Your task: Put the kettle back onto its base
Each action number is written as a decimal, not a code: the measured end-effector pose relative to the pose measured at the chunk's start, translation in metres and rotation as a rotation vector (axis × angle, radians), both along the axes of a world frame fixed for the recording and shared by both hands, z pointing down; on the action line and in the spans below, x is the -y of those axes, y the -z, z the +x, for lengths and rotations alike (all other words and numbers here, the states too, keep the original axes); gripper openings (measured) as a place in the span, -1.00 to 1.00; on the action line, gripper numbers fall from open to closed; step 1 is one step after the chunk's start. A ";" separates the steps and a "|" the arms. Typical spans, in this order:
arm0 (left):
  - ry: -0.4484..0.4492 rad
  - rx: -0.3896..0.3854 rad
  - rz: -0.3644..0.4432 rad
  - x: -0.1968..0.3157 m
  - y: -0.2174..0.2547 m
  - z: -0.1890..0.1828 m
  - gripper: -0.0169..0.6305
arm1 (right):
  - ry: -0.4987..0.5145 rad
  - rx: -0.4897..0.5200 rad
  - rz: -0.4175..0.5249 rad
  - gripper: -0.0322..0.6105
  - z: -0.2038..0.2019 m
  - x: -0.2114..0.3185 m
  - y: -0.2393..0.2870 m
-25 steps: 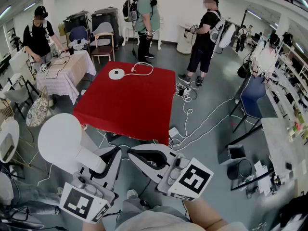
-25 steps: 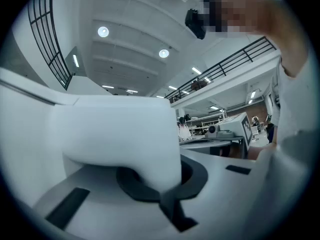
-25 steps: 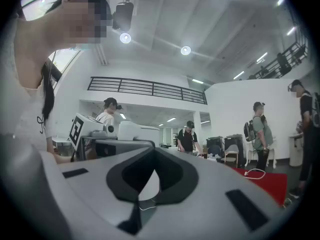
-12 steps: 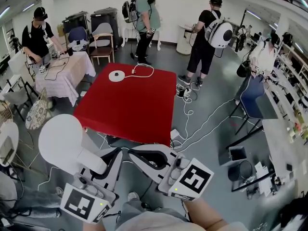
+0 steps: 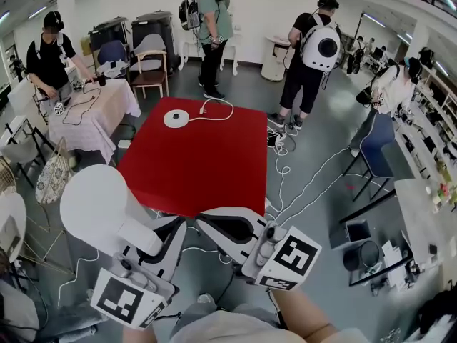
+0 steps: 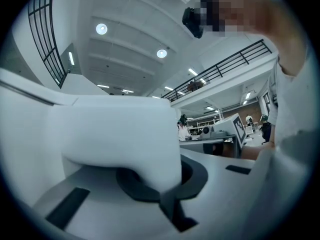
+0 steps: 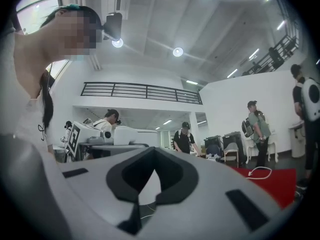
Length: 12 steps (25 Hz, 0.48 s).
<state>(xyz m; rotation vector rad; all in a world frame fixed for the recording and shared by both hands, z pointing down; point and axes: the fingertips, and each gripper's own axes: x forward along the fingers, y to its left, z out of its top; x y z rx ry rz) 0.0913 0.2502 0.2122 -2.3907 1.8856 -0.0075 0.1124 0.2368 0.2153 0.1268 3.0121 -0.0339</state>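
Note:
The white kettle (image 5: 93,207) hangs low at the left of the head view, short of the red table (image 5: 193,170). My left gripper (image 5: 170,233) is shut on its handle (image 5: 140,237). In the left gripper view the white handle (image 6: 120,139) fills the space between the jaws of the left gripper (image 6: 161,184). The round white base (image 5: 176,118) lies at the table's far left corner, its cord (image 5: 214,109) looping to the right. My right gripper (image 5: 208,224) is beside the left one, shut and empty. In the right gripper view the right gripper (image 7: 152,156) has its jaws together, with the red table (image 7: 272,181) beyond them.
Cables (image 5: 300,184) trail over the floor right of the table. A cloth-covered table (image 5: 93,113) with a person (image 5: 50,48) at it stands at the left. Two people (image 5: 211,27) (image 5: 310,56) stand behind the red table. A blue chair (image 5: 375,156) is at the right.
Both grippers and the kettle have moved closer to the red table, which now sits nearer in the head view. The two people at the back have shifted and turned.

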 end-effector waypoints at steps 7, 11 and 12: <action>-0.076 0.008 -0.016 0.040 -0.008 -0.029 -0.92 | -0.047 -0.016 0.030 -0.87 -0.032 0.039 -0.002; -0.085 -0.003 -0.015 0.070 -0.011 -0.044 -0.92 | -0.041 -0.029 0.032 -0.88 -0.049 0.069 -0.007; -0.083 -0.005 -0.014 0.079 -0.012 -0.047 -0.92 | -0.037 -0.029 0.027 -0.88 -0.052 0.078 -0.008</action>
